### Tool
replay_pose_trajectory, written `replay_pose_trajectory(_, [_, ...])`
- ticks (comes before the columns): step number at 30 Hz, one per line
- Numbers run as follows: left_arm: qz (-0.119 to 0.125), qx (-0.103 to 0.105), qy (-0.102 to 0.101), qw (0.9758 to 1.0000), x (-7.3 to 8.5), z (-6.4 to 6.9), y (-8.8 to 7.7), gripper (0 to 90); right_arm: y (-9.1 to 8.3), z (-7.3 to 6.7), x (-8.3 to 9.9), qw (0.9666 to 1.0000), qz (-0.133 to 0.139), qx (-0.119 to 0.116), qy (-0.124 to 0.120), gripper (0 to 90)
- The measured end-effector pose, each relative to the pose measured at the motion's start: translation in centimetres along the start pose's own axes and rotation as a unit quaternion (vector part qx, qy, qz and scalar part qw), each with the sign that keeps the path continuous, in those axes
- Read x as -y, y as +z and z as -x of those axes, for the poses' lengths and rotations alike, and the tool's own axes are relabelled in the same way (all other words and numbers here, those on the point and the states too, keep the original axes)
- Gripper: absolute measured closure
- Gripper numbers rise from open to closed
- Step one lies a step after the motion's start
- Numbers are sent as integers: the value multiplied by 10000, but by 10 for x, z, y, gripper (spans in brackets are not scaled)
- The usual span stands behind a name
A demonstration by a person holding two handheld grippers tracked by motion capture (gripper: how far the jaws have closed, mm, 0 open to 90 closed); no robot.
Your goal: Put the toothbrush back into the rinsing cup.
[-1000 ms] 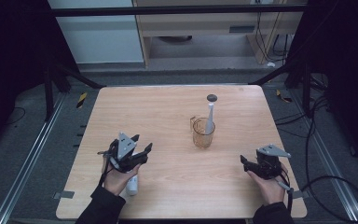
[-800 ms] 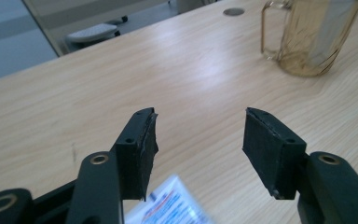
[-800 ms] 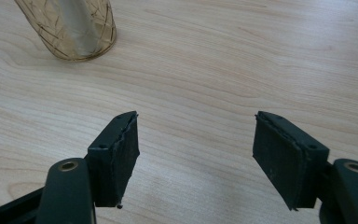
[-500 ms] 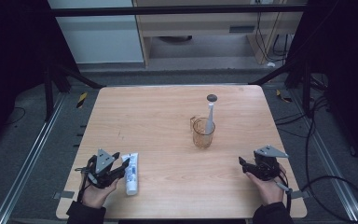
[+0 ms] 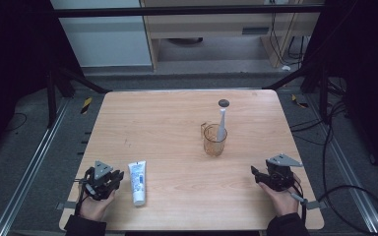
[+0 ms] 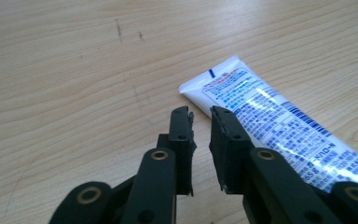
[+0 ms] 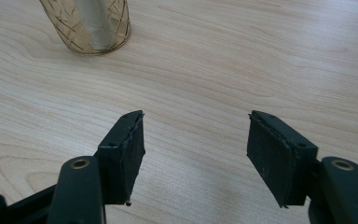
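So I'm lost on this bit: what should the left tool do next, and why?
Probably open wide again and shift right over the tube. The left tool has just been closing with nothing between its pads, and the tube lies flat on the table just beside it.

The tube is white with blue print, a red line of text and a short blue stripe at its flat end. The cup is amber glass with a fine crisscross pattern. The bench is pale wood grain. Both tongs are black.
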State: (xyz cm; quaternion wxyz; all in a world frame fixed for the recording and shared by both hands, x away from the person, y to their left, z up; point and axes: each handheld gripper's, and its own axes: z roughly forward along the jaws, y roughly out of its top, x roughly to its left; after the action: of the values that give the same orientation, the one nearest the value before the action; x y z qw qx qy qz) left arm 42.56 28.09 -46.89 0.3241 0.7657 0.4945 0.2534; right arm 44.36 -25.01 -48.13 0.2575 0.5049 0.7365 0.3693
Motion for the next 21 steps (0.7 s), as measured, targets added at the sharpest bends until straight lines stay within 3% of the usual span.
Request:
replay_pose_trajectory(8, [-233,-83,80,9997,0,1,8,884,0,-2,0,10000,-25,-44,-39,392])
replay_pose_trajectory(15, [-351,-118,59,9993,-1,-2,15,890,0,-3,-1,9999,-51,-90,-33,398])
replay_pose_trajectory(21, [-409,-29,-21,9992,-3,-2,22,891,0,-3,-2,9999,-61,-90,-25,398])
